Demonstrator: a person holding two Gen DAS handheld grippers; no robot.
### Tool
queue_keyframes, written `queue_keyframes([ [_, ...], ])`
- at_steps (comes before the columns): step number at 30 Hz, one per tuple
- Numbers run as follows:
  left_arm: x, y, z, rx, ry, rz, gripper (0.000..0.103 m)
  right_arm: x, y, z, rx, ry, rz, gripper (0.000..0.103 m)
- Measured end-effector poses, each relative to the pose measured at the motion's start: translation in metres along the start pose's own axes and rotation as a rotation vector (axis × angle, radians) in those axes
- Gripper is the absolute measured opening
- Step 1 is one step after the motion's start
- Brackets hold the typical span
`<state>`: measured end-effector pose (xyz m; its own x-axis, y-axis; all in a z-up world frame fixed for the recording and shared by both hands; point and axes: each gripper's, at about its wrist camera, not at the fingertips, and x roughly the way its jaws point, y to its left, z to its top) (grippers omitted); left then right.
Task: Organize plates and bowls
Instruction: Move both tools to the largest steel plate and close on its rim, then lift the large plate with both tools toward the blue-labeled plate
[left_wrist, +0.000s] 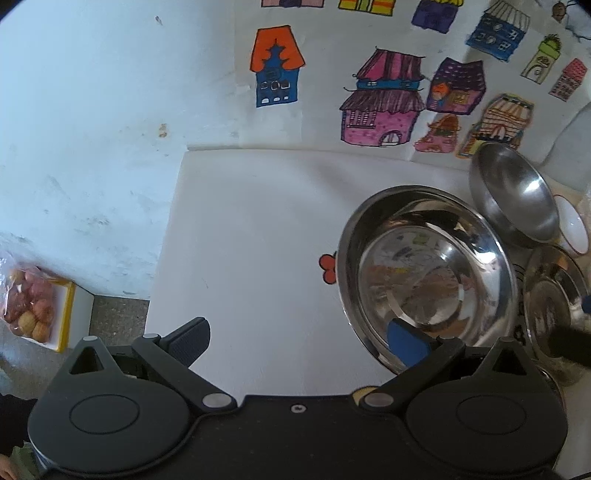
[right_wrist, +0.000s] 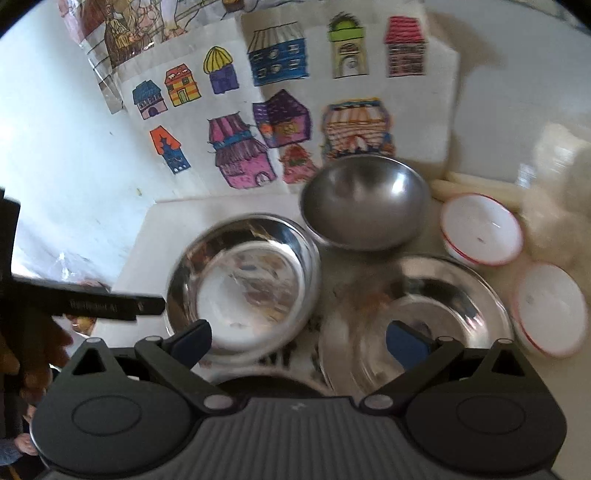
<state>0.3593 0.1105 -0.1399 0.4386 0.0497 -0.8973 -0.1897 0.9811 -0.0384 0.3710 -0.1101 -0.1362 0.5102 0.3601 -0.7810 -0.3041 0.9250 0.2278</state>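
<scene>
A white bench (left_wrist: 251, 229) stands against a wall hung with coloured drawings of houses (right_wrist: 280, 110). On it sit a wide steel basin (left_wrist: 424, 273), a second shiny steel dish (right_wrist: 417, 317) to its right, a matte steel bowl (right_wrist: 364, 201) tilted behind them, and two white bowls with red rims (right_wrist: 482, 229) at the far right, close together. The left gripper (left_wrist: 297, 341) is spread wide, its right finger over the basin's near rim, holding nothing. The right gripper (right_wrist: 299, 341) is also spread wide and empty, hovering above the two shiny dishes. A bag of fruit (left_wrist: 27, 306) lies on the floor at far left.
</scene>
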Motion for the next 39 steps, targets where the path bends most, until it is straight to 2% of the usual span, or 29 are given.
queue_keyframes([
  [3, 0.005, -0.001, -0.001, -0.004, 0.005, -0.002, 0.102, 0.017, 0.000, 0.014, -0.004, 0.020, 0.015, 0.100],
  [5, 0.007, -0.004, 0.000, 0.010, 0.002, 0.002, 0.102, 0.027, -0.003, 0.021, -0.001, 0.027, 0.032, 0.090],
  [9, 0.011, -0.010, 0.004, 0.032, -0.006, -0.001, 0.100, 0.045, -0.008, 0.030, 0.001, 0.057, 0.051, 0.082],
  [14, 0.015, -0.014, 0.008, 0.037, 0.003, -0.009, 0.094, 0.058, -0.011, 0.033, 0.023, 0.086, 0.044, 0.059],
  [17, 0.018, -0.013, 0.008, 0.026, 0.011, -0.017, 0.091, 0.063, -0.009, 0.035, 0.027, 0.098, 0.042, 0.054],
  [21, 0.022, -0.013, 0.009, 0.010, 0.028, -0.035, 0.079, 0.070, -0.007, 0.037, 0.034, 0.114, 0.019, 0.047],
  [23, 0.023, -0.013, 0.009, 0.004, 0.030, -0.044, 0.073, 0.072, -0.007, 0.038, 0.041, 0.118, 0.007, 0.039],
  [29, 0.024, -0.011, 0.011, -0.022, 0.042, -0.084, 0.043, 0.074, -0.009, 0.039, 0.075, 0.133, -0.016, 0.018],
  [31, 0.024, -0.011, 0.011, -0.028, 0.046, -0.099, 0.032, 0.073, -0.008, 0.039, 0.076, 0.134, -0.020, 0.016],
  [34, 0.023, -0.010, 0.011, -0.036, 0.048, -0.114, 0.024, 0.072, -0.005, 0.039, 0.081, 0.139, -0.024, 0.012],
  [36, 0.023, -0.012, 0.011, -0.034, 0.048, -0.122, 0.016, 0.071, -0.006, 0.039, 0.083, 0.141, -0.023, 0.009],
  [39, 0.022, -0.014, 0.010, -0.022, 0.047, -0.113, 0.015, 0.070, -0.005, 0.037, 0.077, 0.142, -0.023, 0.009],
])
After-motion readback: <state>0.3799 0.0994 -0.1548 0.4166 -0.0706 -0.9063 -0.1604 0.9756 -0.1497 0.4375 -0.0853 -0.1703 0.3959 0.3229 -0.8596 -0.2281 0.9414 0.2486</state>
